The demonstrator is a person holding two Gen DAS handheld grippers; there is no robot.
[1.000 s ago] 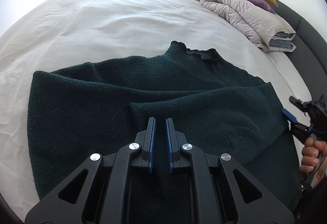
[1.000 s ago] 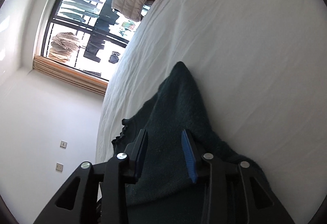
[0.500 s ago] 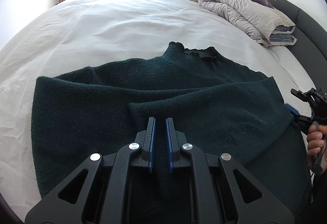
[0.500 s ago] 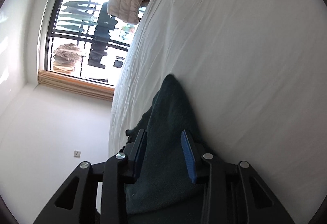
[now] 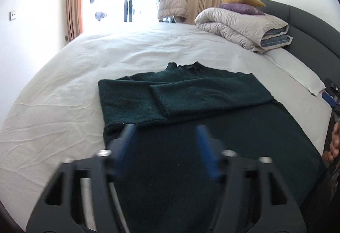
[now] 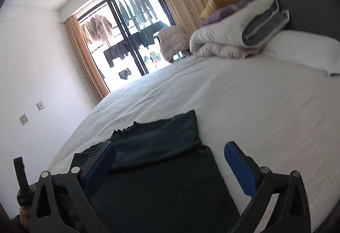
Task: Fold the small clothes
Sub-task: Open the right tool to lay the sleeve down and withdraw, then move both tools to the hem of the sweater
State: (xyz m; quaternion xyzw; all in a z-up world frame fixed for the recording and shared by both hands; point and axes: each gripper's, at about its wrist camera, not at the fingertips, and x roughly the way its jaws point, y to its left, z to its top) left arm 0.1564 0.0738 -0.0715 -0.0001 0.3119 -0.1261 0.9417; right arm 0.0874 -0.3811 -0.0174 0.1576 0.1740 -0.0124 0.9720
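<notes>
A dark green sweater [image 5: 191, 101] lies flat on the white bed [image 5: 63, 92], filling the lower centre of both views, one sleeve folded across its chest. The left claw [image 5: 165, 143] and right claw [image 6: 170, 158] are opening wide above it, gripping nothing.

No readable writing, labels, brand marks, numbers or signs show in either view
</notes>
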